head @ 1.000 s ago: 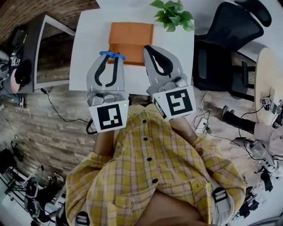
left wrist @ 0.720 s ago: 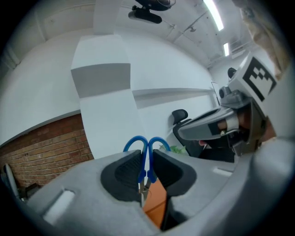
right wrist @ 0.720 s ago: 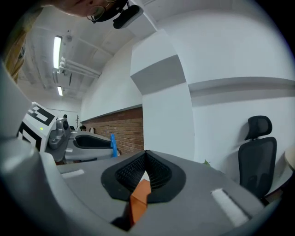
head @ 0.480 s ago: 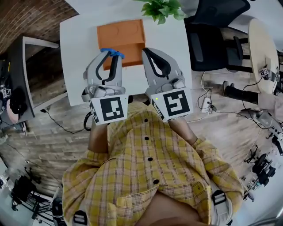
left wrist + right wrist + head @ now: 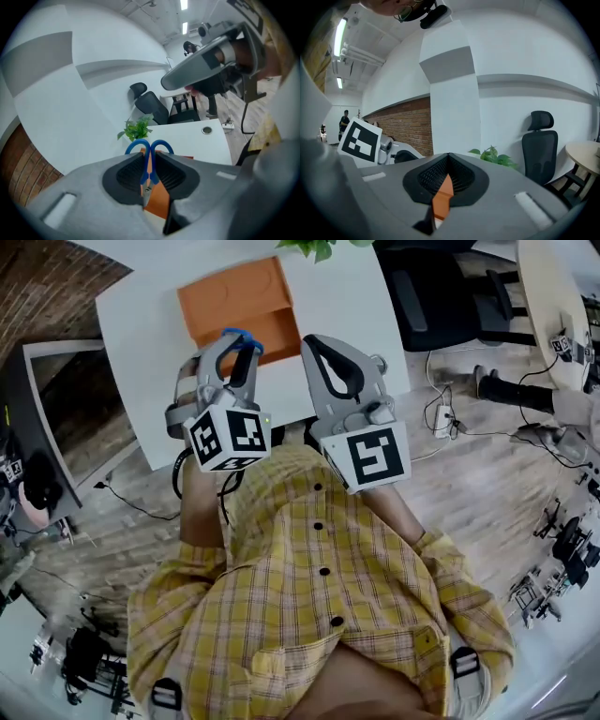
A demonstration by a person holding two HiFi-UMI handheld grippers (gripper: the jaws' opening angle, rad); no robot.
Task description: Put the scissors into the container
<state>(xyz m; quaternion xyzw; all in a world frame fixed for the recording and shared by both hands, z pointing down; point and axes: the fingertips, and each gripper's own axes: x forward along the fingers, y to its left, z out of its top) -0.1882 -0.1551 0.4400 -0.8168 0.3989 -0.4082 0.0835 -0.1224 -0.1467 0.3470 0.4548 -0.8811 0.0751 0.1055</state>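
Note:
The scissors have blue handles and are pinched upright between my left gripper's jaws, handles poking past the tips. In the left gripper view the blue loops stand above the pads and the blade runs down the gap. This gripper hovers over the near edge of the orange container, a flat tray on the white table. My right gripper hangs beside it to the right, shut and empty, its tips over the table near the container's right edge. The container shows through its jaw gap.
A potted green plant stands at the table's far edge. A black office chair sits to the right of the table, a dark side desk to the left. Cables and a power strip lie on the wooden floor.
Both grippers have come down toward the table. My left gripper has rolled, its marker cube now turned, and still holds the scissors. The view has swung, so the container sits further left.

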